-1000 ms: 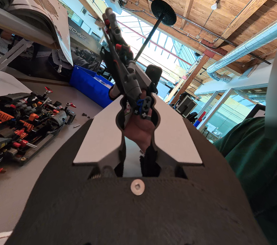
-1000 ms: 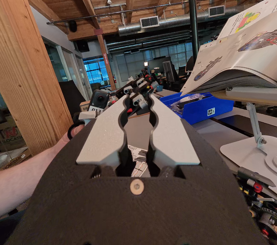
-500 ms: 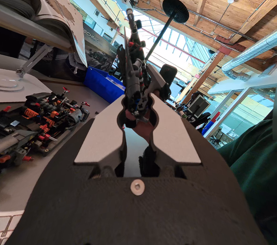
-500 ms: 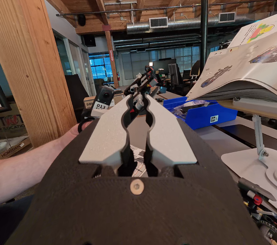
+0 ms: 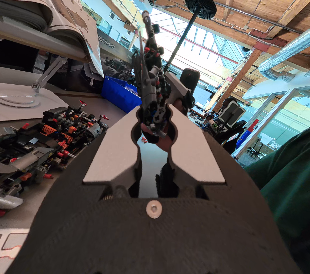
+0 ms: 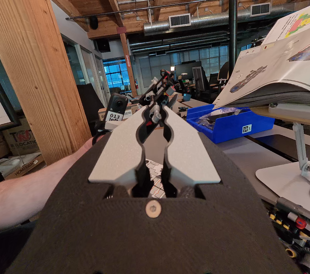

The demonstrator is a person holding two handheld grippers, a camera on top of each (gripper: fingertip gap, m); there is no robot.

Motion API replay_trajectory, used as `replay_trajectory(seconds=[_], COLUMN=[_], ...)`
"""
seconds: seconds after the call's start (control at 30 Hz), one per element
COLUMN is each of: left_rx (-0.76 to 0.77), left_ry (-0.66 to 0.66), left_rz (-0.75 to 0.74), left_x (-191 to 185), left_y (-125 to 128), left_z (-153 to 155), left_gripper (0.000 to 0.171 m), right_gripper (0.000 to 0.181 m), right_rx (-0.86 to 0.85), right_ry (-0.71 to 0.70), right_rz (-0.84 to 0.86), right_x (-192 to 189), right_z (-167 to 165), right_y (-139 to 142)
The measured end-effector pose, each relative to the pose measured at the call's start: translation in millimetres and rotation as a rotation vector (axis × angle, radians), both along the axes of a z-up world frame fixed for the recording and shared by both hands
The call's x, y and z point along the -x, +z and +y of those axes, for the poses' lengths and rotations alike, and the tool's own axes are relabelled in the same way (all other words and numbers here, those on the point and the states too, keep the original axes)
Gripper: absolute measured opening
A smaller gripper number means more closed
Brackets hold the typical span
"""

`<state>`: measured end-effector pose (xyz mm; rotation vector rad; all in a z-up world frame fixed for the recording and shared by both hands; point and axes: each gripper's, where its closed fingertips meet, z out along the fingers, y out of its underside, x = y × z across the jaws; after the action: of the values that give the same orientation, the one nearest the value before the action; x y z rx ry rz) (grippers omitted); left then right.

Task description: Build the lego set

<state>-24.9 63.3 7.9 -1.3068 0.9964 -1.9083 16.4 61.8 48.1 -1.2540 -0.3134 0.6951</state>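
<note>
A: Left wrist view first, what sits nearest?

B: The left gripper [image 5: 154, 121], narrowed onto the lower end of a long grey and black lego piece [image 5: 151, 84] that rises steeply between its fingers. A second ago that piece leaned left with a blue connector showing at its foot; now it stands nearly straight up and sits deeper in the grip.

A: And the other gripper?

B: In the right wrist view the right gripper [image 6: 155, 114] is closed to a slim gap around the same piece [image 6: 157, 94] from the far end. Its jaws were wider a second ago, so it has tightened.

A: So both grip one sub-assembly in the air?

B: Yes, above the table [image 5: 104, 106]. I judge they are squeezing or turning it to seat a part.

A: Farther out?

B: The big half-built model [image 5: 50, 135] lies on the table to the left, apart from the held piece. Beyond it stand a blue bin [image 5: 117, 93] and the open manual [image 6: 268, 71] on its stand.
</note>
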Motion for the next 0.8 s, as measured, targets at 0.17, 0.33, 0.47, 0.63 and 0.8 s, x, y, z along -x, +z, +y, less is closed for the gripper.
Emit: replay_trajectory(seconds=[0.17,0.33,0.47,0.63,0.8], left_rx=[-0.026,-0.047,-0.064,-0.053,-0.059], left_ry=[-0.039,-0.080,-0.131,-0.204,-0.240], left_rz=[-0.008,-0.012,-0.001,-0.003,-0.016], left_x=[-4,-13,-24,-45,-69], left_y=[3,6,7,11,14], left_z=[1,4,2,0,1], left_gripper=[0.024,0.024,0.024,0.023,0.023], right_gripper=[0.013,0.024,0.022,0.031,0.035], right_rx=[-0.017,-0.016,0.011,0.046,0.085], right_ry=[-0.035,-0.076,-0.127,-0.171,-0.216], right_rz=[0.006,0.013,0.000,-0.045,-0.046], right_x=[-5,-12,-27,-45,-72], right_z=[1,1,1,-2,-3], right_y=[3,8,11,18,20])
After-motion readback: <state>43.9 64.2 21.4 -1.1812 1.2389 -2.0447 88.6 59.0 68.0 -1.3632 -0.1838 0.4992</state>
